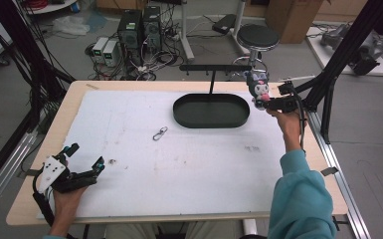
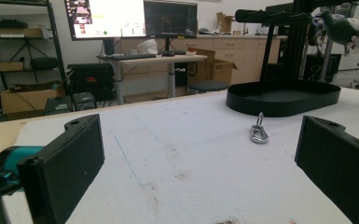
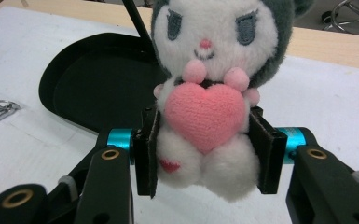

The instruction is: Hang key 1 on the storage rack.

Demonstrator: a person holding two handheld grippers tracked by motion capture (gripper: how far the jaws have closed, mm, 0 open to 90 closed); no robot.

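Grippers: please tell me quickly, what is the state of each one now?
Left gripper: open, holding nothing, above the white mat.
Right gripper: shut on the plush toy, near the black tray.

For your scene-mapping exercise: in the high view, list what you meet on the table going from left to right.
Left gripper → metal carabiner clip → black oval tray → plush toy, held in the right gripper.

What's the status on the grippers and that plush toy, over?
Right gripper shut on plush toy, above the black tray's right end. Left gripper open, empty, low over the table. Metal clip lies apart; nothing blocking.
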